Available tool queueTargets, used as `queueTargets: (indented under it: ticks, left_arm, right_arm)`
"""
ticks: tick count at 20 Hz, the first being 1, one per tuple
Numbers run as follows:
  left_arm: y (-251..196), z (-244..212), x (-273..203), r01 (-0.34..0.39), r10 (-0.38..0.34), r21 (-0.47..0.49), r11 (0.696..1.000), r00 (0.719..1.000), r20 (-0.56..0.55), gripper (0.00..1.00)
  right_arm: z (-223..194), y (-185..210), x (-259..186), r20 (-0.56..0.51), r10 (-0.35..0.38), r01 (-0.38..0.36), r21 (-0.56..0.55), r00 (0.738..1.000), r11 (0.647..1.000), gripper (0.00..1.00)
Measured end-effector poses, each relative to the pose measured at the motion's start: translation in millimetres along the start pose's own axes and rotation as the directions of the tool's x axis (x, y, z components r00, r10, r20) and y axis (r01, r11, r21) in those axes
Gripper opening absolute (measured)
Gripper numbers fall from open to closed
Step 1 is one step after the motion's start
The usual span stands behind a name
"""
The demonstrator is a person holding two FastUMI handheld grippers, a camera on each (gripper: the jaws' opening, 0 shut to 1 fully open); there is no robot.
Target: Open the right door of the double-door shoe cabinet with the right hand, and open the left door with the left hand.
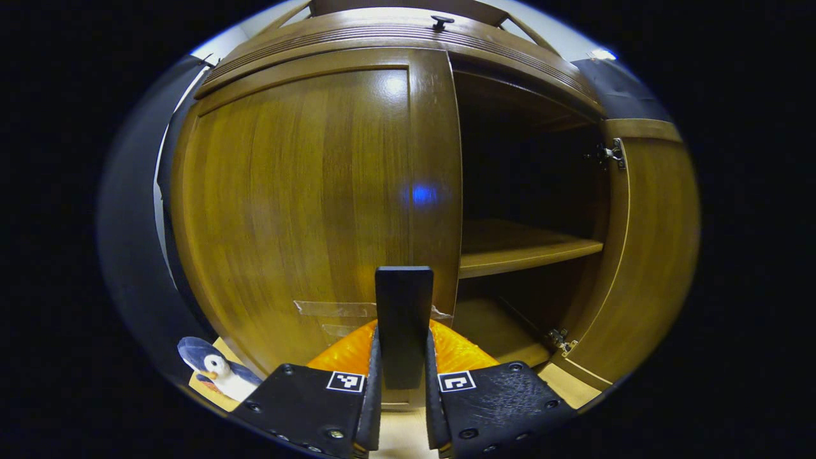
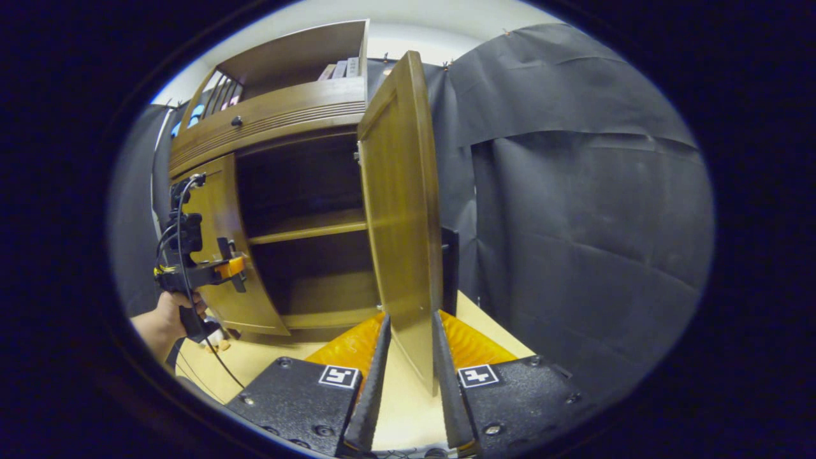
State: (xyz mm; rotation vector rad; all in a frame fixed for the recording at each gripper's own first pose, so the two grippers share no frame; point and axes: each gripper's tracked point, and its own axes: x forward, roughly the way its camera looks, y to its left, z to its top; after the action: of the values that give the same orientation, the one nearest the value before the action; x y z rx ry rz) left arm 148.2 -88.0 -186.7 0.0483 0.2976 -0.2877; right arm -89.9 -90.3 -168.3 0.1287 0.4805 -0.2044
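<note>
- Right door [image 2: 401, 210] of the shoe cabinet [image 1: 382, 32] stands swung well out; in the left gripper view I see it at the far right [image 1: 650, 255], hinges exposed, with the dark interior and a bare shelf [image 1: 523, 245] open beside it.
- Right gripper [image 2: 411, 376]: I have its jaws set either side of the right door's lower free edge, the panel standing in the gap between them. They look close to the wood on both faces, but I cannot tell whether both actually press on it. Straddling the edge makes sense for swinging the panel on its hinges.
- Left door [image 1: 306, 191] sits flush with the frame, so I judge it not yet opened.
- Left gripper [image 1: 403, 376]: its jaws are drawn in tight and pinch a dark upright handle [image 1: 403, 319] fixed near the door's inner edge. Gripping there, far from the hinges, gives the most leverage for a pull.
- In the right gripper view, the left gripper [image 2: 197, 268] sits against the left door, held by a hand [image 2: 172, 319].
- A small penguin toy [image 1: 213, 370] lies on the desk [image 1: 564, 386] by the cabinet's left corner, near the left door's hinge side; I judge it unlikely to be swept.
- My estimate: half the task is done; next is an outward arc with the left gripper.
</note>
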Motion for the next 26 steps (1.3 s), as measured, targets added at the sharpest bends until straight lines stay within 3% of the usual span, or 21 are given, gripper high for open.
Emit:
queueTargets:
  ticks: [11, 14, 23, 26]
  left_arm:
    - [12.6, -11.5, -56.2, -0.043, 0.043, -0.009, 0.999, 0.999, -0.023, 0.28]
    - [16.2, -13.8, -67.0, -0.054, 0.054, -0.003, 0.999, 0.998, -0.028, 0.27]
    - [37.5, -22.9, -112.3, -0.138, 0.137, -0.04, 0.99, 0.99, -0.041, 0.28]
    - [48.8, -26.9, -130.1, -0.172, 0.17, -0.047, 0.984, 0.984, -0.046, 0.27]
  right_arm:
    - [-10.4, 60.0, 24.7, -0.048, 0.168, -0.172, -0.09, 0.985, 0.981, 0.45]
    - [-10.2, 76.5, 30.9, -0.056, 0.215, -0.22, -0.117, 0.975, 0.968, 0.43]
    - [-16.8, 115.0, 36.3, -0.085, 0.336, -0.346, -0.171, 0.938, 0.922, 0.51]
    - [-23.2, 127.7, 37.2, -0.106, 0.375, -0.388, -0.177, 0.921, 0.904, 0.48]
